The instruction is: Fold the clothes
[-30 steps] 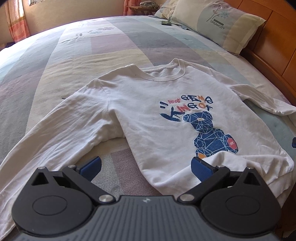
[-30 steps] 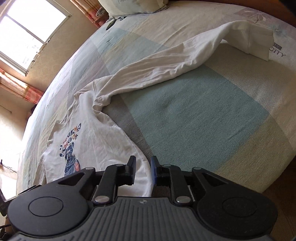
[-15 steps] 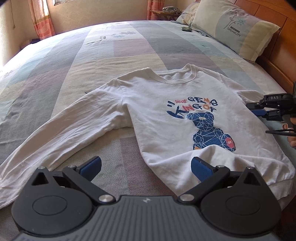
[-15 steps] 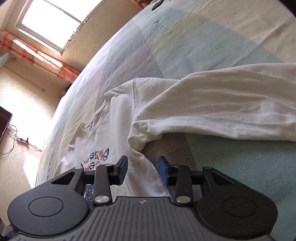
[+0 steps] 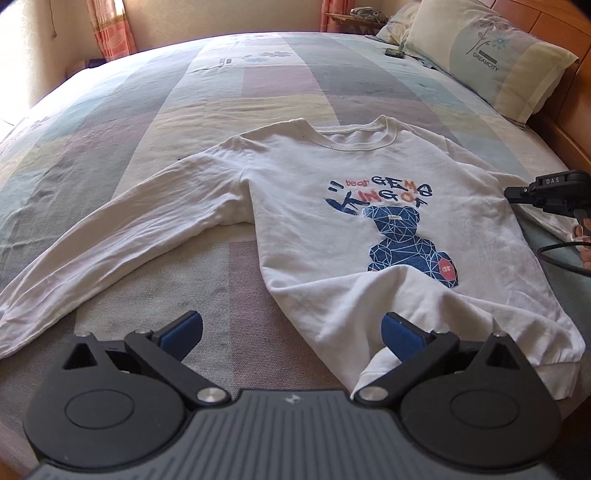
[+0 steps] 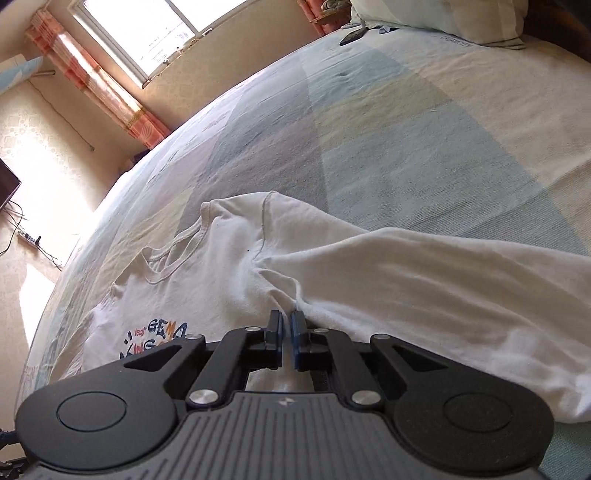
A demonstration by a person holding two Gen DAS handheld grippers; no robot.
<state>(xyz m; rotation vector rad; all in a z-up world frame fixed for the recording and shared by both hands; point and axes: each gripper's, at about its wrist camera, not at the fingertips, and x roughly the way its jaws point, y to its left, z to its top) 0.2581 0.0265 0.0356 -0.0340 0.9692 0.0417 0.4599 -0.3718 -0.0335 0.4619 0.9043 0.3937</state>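
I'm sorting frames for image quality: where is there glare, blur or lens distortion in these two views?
Right wrist view: the window and the sunlit wall below it are blown out, and the bed bows strongly. Left wrist view: even light, the sweatshirt print sharp, with fisheye curving and dark corners at the edges. No motion blur in either.

You're working with a white sweatshirt (image 5: pixel 332 206) of soft, matt knit cloth, ribbed at the collar, its printed bear (image 5: pixel 406 243) flatter and smoother than the fabric. Your bed cover (image 5: pixel 229 110) is a coarse woven cloth in faded patches. The left claw (image 5: pixel 291 334) is matt black plastic with shiny metal pivots and ridged blue pads (image 5: pixel 183 330). The headboard (image 5: pixel 570 122) is glossy wood; the pillow (image 5: pixel 480 55) smooth cloth.
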